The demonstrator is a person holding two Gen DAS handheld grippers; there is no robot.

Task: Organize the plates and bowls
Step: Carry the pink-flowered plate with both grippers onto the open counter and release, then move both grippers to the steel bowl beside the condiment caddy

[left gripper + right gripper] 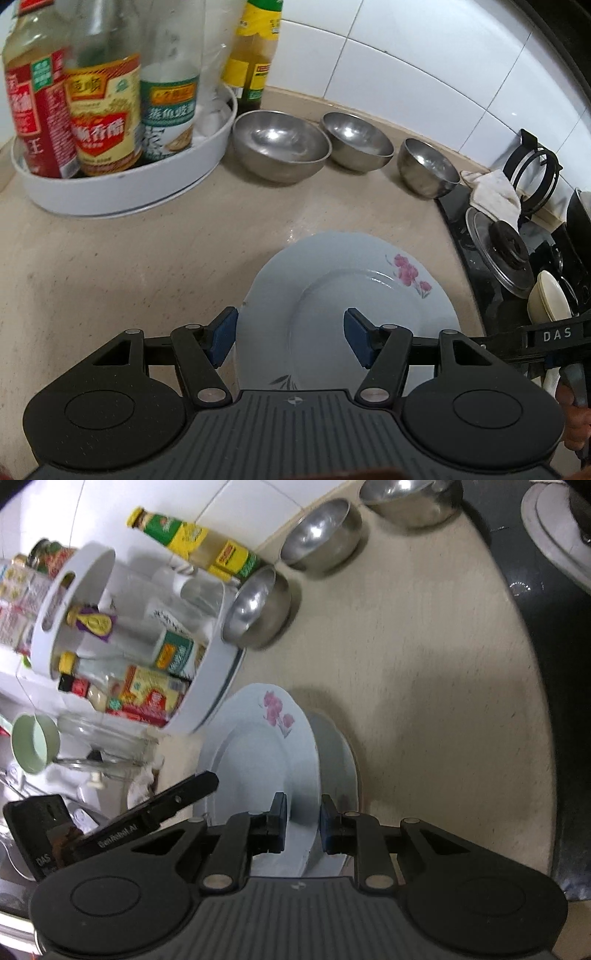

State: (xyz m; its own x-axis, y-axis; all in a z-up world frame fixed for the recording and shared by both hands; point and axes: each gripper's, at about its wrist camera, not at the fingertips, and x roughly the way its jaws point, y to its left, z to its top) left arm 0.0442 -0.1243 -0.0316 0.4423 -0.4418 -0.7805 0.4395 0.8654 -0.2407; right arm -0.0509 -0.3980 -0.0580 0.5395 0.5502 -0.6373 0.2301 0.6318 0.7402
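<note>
White floral plate point(258, 753) lies mid-frame on the surface, its rim between the right gripper's point(303, 823) narrowed jaws; whether they pinch is unclear. Left gripper point(290, 341) hovers open. Next, probably stack it.

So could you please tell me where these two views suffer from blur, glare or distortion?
Left wrist view: bottles at top left smeared, steel bowls carry glare spots, tiled wall bows from the fisheye. Right wrist view: whole scene tilted, condiment rack and bowls softly blurred, flowered plate casts a shadow on the counter.
</note>
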